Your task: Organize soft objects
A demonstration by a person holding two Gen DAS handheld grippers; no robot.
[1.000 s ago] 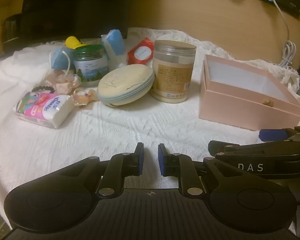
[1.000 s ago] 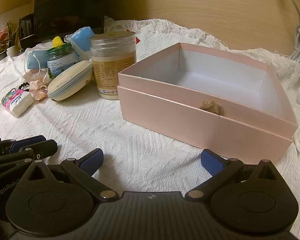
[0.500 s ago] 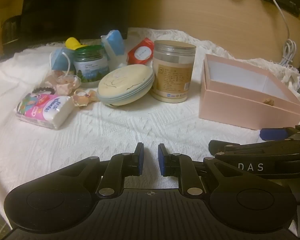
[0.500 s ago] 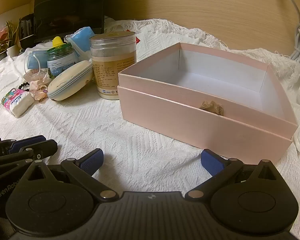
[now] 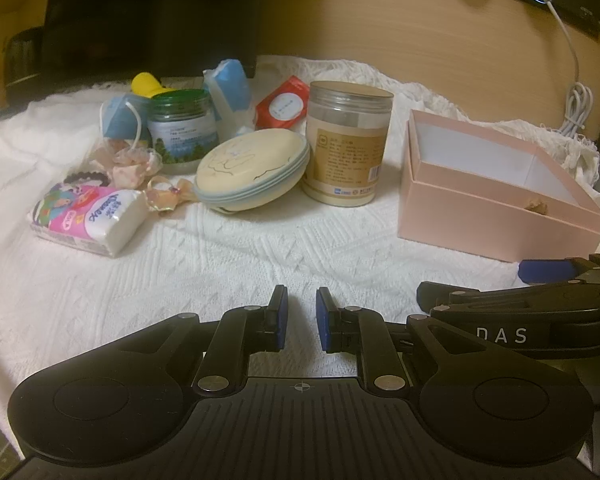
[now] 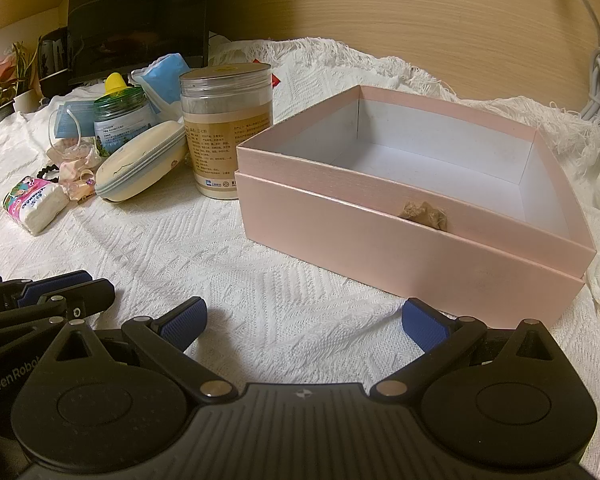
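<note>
Soft things lie in a cluster at the left of the white cloth: a tissue pack (image 5: 88, 216) (image 6: 34, 204), pink frilly hair ties (image 5: 134, 164), a black hair tie (image 5: 86, 178), blue face masks (image 5: 118, 116) and a cream zip case (image 5: 252, 168) (image 6: 140, 166). To the right stands an open pink box (image 5: 496, 196) (image 6: 400, 240), white inside, with a brown scrap on its near rim. My left gripper (image 5: 298, 312) hovers low over bare cloth, its pads a narrow gap apart and holding nothing. My right gripper (image 6: 304, 320) stands wide open in front of the box.
A tall clear jar (image 5: 346, 148) and a green-lidded jar (image 5: 178, 130) stand among the soft things, with a red packet (image 5: 282, 106) behind. A dark monitor and a wooden wall close the back. A white cable (image 5: 576, 108) hangs at the right.
</note>
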